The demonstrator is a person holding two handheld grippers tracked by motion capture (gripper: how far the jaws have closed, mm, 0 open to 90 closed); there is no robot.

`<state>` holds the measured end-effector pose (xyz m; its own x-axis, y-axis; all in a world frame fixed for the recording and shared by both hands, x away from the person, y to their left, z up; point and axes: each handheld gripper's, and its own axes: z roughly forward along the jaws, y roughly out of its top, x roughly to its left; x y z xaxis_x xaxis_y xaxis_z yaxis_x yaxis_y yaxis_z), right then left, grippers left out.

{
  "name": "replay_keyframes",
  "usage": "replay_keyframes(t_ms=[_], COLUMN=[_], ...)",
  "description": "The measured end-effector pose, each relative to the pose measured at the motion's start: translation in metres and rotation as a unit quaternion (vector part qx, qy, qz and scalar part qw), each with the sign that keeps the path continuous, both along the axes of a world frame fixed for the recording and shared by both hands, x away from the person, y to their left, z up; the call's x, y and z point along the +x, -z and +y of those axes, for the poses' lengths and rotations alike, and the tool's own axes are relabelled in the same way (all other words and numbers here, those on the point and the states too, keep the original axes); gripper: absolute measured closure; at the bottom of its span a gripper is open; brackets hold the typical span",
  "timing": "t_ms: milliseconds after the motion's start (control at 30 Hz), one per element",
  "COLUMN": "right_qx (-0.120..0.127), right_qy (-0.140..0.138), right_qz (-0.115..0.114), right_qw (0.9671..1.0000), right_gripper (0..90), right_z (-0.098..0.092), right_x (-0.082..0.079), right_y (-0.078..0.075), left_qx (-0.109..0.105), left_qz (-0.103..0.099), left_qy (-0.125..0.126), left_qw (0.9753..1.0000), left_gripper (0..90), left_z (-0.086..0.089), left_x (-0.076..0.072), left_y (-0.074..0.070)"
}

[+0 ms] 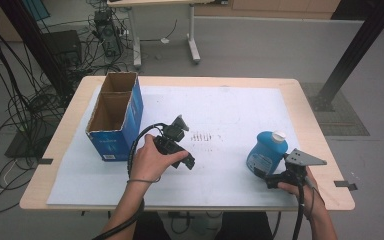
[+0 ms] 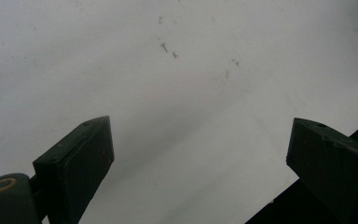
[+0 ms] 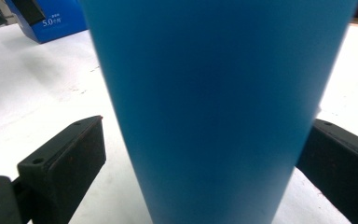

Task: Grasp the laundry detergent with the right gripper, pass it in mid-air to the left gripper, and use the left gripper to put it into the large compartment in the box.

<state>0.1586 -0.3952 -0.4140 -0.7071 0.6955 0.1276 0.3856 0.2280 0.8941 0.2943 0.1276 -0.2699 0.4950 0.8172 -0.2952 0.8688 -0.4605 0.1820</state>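
Observation:
A blue bottle (image 1: 266, 154) with a white cap stands on the white sheet at the right. My right gripper (image 1: 266, 175) is at its near side, and in the right gripper view the blue bottle (image 3: 214, 93) stands between the jaws of the right gripper (image 3: 205, 123). These are open, with a small gap at the left jaw. My left gripper (image 1: 181, 145), held in a hand near the table's middle, points down at the white sheet (image 2: 168, 70). The left gripper (image 2: 200, 126) is open with nothing between its jaws.
A tall blue cardboard box (image 1: 114, 117) with an open top stands at the left of the sheet; its blue side (image 3: 51, 18) appears far off in the right gripper view. Faint dark marks (image 1: 205, 136) dot the sheet's middle. Cables and table legs lie beyond the far edge.

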Motion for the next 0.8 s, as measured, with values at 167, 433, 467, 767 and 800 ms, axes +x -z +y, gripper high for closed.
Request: replay_keyframes(t_ms=[167, 433, 467, 767, 800], right_qx=[0.000, 0.002, 0.003, 0.007, 0.008], right_qy=[-0.002, -0.003, -0.003, -0.002, -0.003], right_qz=[-0.002, -0.002, -0.002, -0.003, -0.002], right_qw=[1.0000, 1.0000, 1.0000, 1.0000, 1.0000], right_gripper=[2.9, 2.8, 2.8, 2.8, 2.8], right_z=[0.0009, 0.0036, 0.0041, 0.0045, 0.0045], right_x=[0.0015, 0.0033, 0.0039, 0.0045, 0.0047], right_y=[0.0011, 0.0031, 0.0038, 0.0046, 0.0045], left_qx=[0.000, 0.001, 0.000, 0.001, 0.001], left_qz=[0.002, 0.002, 0.002, 0.001, 0.000], left_qy=[0.000, 0.000, -0.001, -0.002, -0.003], left_qw=[1.0000, 1.0000, 1.0000, 1.0000, 1.0000], left_gripper=[7.8, 7.8, 7.8, 7.7, 7.7], left_z=[0.0000, -0.0001, 0.0002, 0.0012, 0.0014], left_x=[0.0005, 0.0007, 0.0007, 0.0001, -0.0001], left_y=[0.0013, 0.0007, 0.0004, -0.0007, -0.0004])
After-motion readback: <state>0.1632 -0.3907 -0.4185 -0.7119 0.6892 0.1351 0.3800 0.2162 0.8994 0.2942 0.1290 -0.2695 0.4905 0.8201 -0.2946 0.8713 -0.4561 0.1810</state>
